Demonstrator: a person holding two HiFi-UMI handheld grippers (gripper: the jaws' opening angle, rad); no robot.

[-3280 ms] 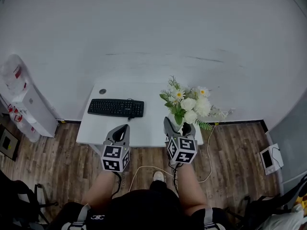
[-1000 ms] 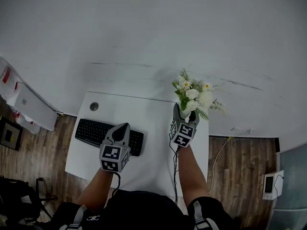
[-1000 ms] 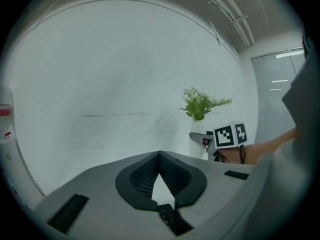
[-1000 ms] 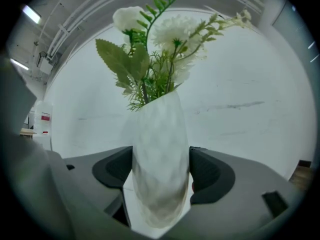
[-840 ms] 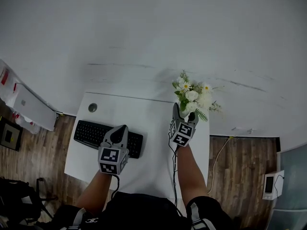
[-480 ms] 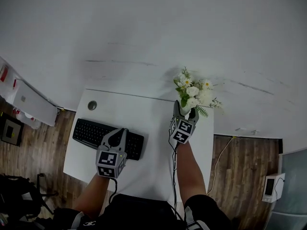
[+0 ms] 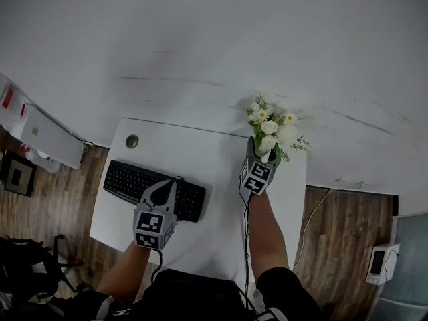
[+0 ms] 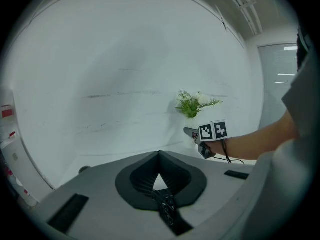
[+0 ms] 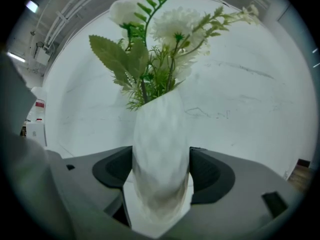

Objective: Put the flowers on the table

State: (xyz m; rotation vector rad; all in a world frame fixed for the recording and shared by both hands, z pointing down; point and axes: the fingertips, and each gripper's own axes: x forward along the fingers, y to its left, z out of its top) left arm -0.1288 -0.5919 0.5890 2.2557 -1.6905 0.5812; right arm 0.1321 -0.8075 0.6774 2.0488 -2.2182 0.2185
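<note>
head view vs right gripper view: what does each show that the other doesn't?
Head view only: the keyboard, the left gripper by it, the table top, the wood floor. Right gripper view only: the right gripper clamped on the sides of the white vase. Both: the flowers and the white wall.

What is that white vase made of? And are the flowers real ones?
The vase looks like matte white ceramic or maybe plastic: it is opaque, with a dimpled surface and no glassy see-through. The flowers look artificial, probably fabric and plastic: the leaves are stiff and evenly coloured, though that isn't certain.
</note>
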